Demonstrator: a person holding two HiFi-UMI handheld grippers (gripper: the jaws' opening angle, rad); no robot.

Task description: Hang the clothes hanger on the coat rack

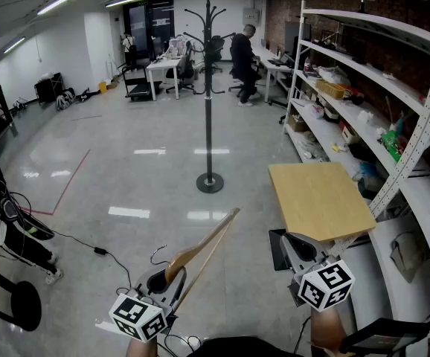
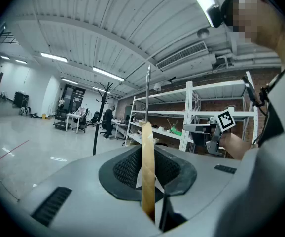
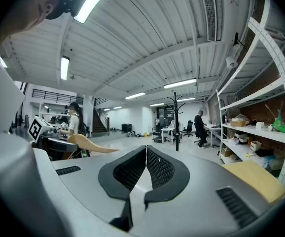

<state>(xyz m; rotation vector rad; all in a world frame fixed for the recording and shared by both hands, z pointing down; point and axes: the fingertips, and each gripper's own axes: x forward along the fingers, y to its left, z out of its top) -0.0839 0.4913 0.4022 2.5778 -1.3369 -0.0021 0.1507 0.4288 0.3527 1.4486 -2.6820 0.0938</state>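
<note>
The left claw (image 2: pixel 148 154) is clenched on the wooden clothes hanger (image 2: pixel 147 181). The hanger's flat body is pinched edge-on between the two black pads, and its metal hook (image 2: pixel 148 90) stands up past the claw tips. Seen from the head view, one arm of the hanger is pointed away and to the right, above the grey floor (image 1: pixel 126 169).

The right claw (image 3: pixel 145 151) is closed with nothing between its pads (the ribbed faces are seen meeting at the tip). It is held level to the right of the left claw, apart from the hanger.

Just beyond the right claw a light wooden board (image 1: pixel 321 199) is seen, set beside the white shelving unit (image 1: pixel 364 95) that runs along the right wall and is loaded with boxes and loose items.

The black coat rack (image 1: pixel 209 88) stands upright on its round base farther out on the floor, well apart from both claws, and the hanger is not yet hung on it. At the far end a person (image 1: pixel 242 62) is standing by the desks.
</note>
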